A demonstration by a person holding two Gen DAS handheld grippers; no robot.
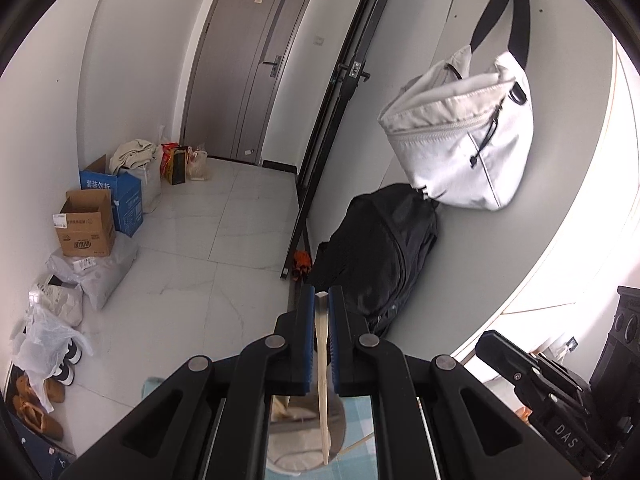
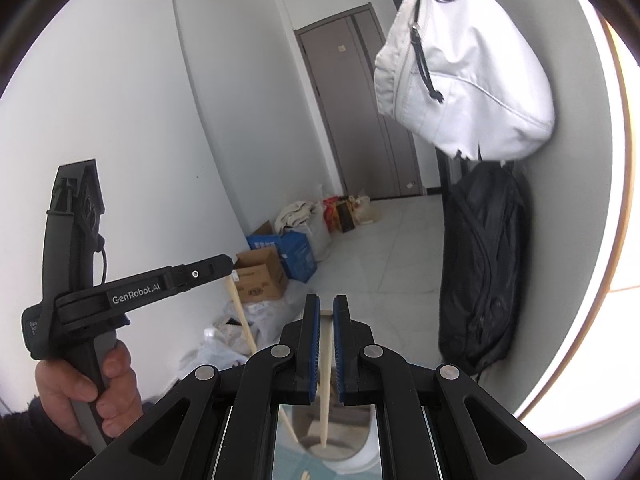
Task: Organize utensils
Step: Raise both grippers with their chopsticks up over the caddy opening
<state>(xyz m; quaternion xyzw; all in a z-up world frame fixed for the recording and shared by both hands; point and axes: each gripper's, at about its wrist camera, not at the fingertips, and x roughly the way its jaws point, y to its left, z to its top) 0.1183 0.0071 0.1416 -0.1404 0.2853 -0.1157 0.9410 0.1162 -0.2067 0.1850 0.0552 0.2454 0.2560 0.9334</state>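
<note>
Two chopsticks are in play, one per tool: the left gripper (image 1: 320,300) is clamped on a pale chopstick (image 1: 322,360) that hangs down between its blue pads, its lower tip showing low in the left wrist frame over a round pale object too hidden by the linkage to name. The right gripper (image 2: 326,308) pinches a second chopstick (image 2: 325,384) the same way, tip down, with a similar half-hidden round shape below it. In the right wrist view the left tool reads "GenRobot.AI" on its side, a hand (image 2: 84,392) wraps its grey handle at lower left, and its chopstick slants down behind the linkage. "DAS" is legible on the other tool at lower right of the left view. Printing on the blue box (image 1: 120,196) and brown carton (image 1: 84,224) is too small to read. A white bag (image 1: 464,132) hangs over a black backpack (image 1: 380,248); bare tiled floor (image 1: 224,240) lies open toward the door (image 1: 248,68).
</note>
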